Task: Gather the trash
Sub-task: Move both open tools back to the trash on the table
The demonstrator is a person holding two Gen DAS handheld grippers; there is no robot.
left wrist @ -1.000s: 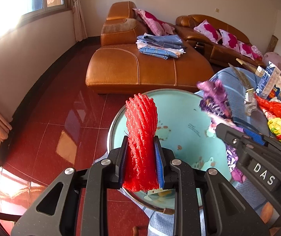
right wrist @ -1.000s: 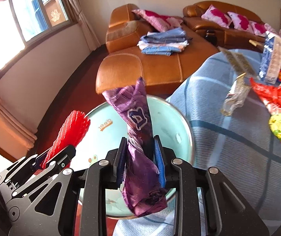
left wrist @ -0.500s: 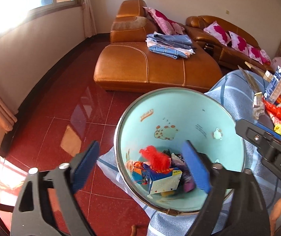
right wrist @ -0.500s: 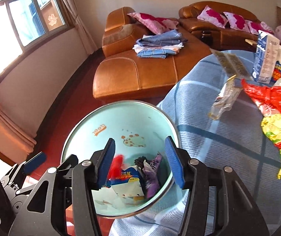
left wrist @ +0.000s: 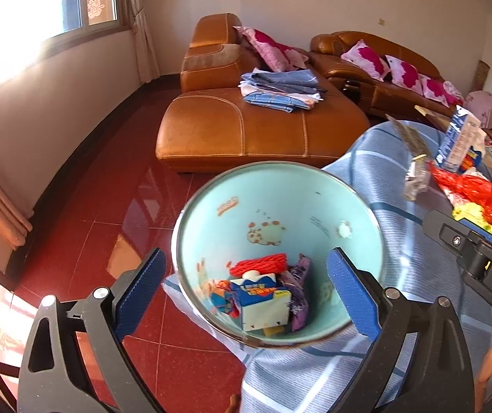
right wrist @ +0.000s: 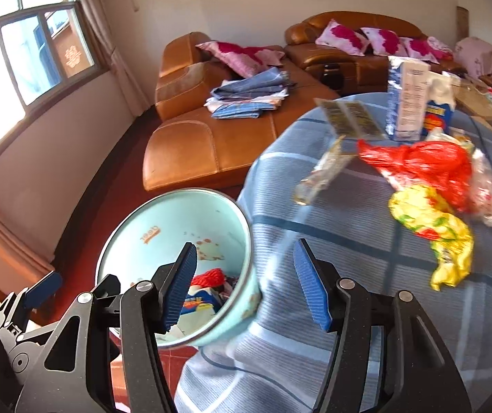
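A pale blue bin [left wrist: 314,186] [right wrist: 135,216] stands on the floor beside the table. Inside lie a red foam net [left wrist: 258,263] [right wrist: 209,277], a purple wrapper [left wrist: 299,282] and a small carton [left wrist: 259,296]. My left gripper [left wrist: 246,289] hangs above the bin, its jaws opening wide with nothing between them. My right gripper [right wrist: 244,284] is over the bin's rim and the table edge, jaws opening and empty. On the blue checked tablecloth [right wrist: 349,241] lie a red bag [right wrist: 428,165], a yellow wrapper [right wrist: 435,227], a clear wrapper [right wrist: 321,172] and a milk carton [right wrist: 407,99].
An orange leather sofa [left wrist: 256,127] with folded clothes [left wrist: 280,89] stands behind the bin. Red tiled floor [left wrist: 91,206] spreads to the left, below a window [right wrist: 39,51]. The right gripper's body [left wrist: 480,261] shows at the right of the left wrist view.
Both grippers opened: the red net fell from the left one and the purple wrapper from the right one into the bin. Both hands then drew back and up, the right one swinging toward the table.
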